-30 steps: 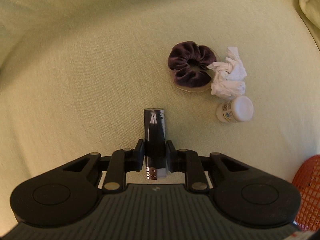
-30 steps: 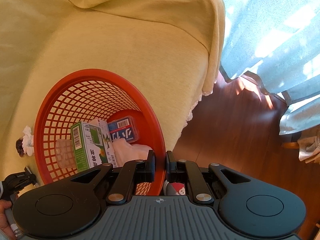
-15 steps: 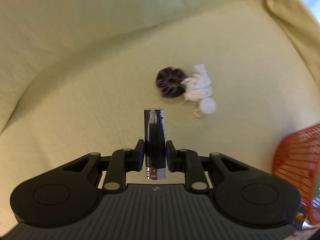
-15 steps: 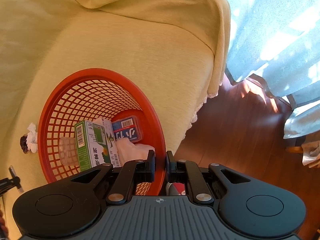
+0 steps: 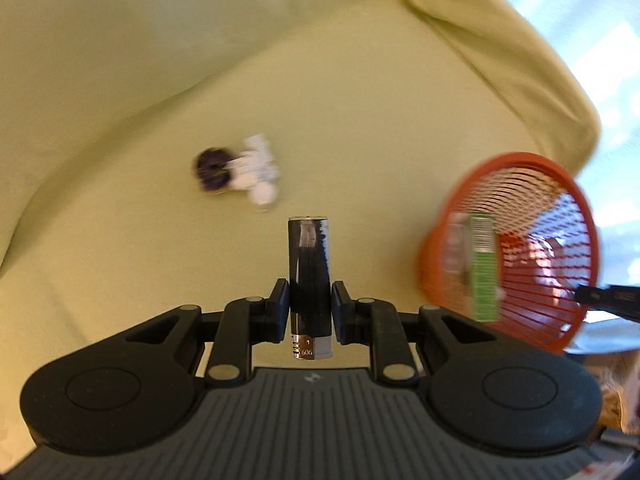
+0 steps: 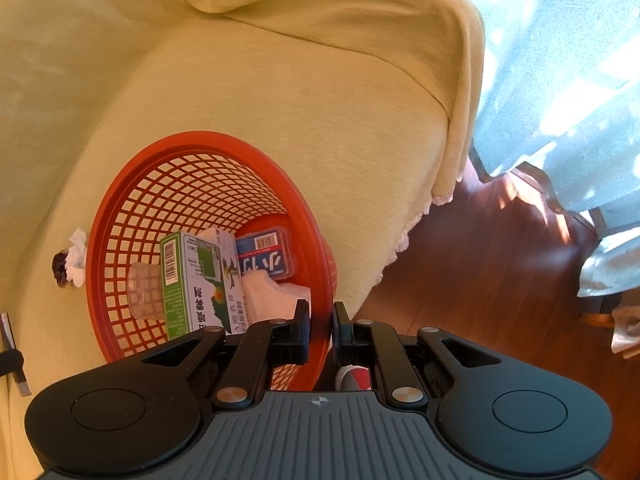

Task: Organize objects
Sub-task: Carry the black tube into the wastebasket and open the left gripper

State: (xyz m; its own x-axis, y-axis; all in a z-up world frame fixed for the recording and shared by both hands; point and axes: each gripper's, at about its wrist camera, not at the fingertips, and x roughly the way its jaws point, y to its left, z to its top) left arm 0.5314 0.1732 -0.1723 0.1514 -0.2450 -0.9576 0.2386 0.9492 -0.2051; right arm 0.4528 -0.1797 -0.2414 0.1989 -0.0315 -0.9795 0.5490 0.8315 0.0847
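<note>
Left gripper [image 5: 310,308]: closed on a black cylindrical tube, both pads pressed against its lower half.
Black tube [image 5: 310,268]: upright between the left fingers, silver base with small print towards the camera, flat top pointing away; held above the sofa seat, apart from the basket off to its right.
Right gripper [image 6: 321,330]: narrowed to a slim gap, clamped on the near rim of the orange basket, one finger inside the rim and one outside.
Orange basket [image 6: 120,216]: round plastic mesh, tilted so its opening faces the right wrist camera; sits on the sofa seat near the seat's front edge. In the left wrist view it shows at far right [image 5: 560,184], blurred.
Green carton [image 6: 188,280]: inside the basket, leaning against the left wall, barcode upward.
Blue packet [image 6: 266,258]: inside the basket, just beyond the carton, at the bottom.
White cloth [image 6: 272,300]: inside the basket, nearest the gripped rim.
Clear cup [image 6: 144,294]: inside the basket, to the left of the carton against the mesh wall.
Dark scrunchie [image 5: 212,170]: on the seat well beyond the tube, blurred.
Crumpled tissue [image 5: 256,166]: touching the scrunchie's right side.
White-capped bottle [image 5: 264,196]: just beside the tissue, nearer edge.
Sofa [image 5: 360,112]: pale yellow-green cover; seat, backrest, arm.
Wooden floor [image 6: 480,260]: beyond the sofa's edge, right.
Curtain [image 6: 560,60]: pale blue, farthest, sunlit.
</note>
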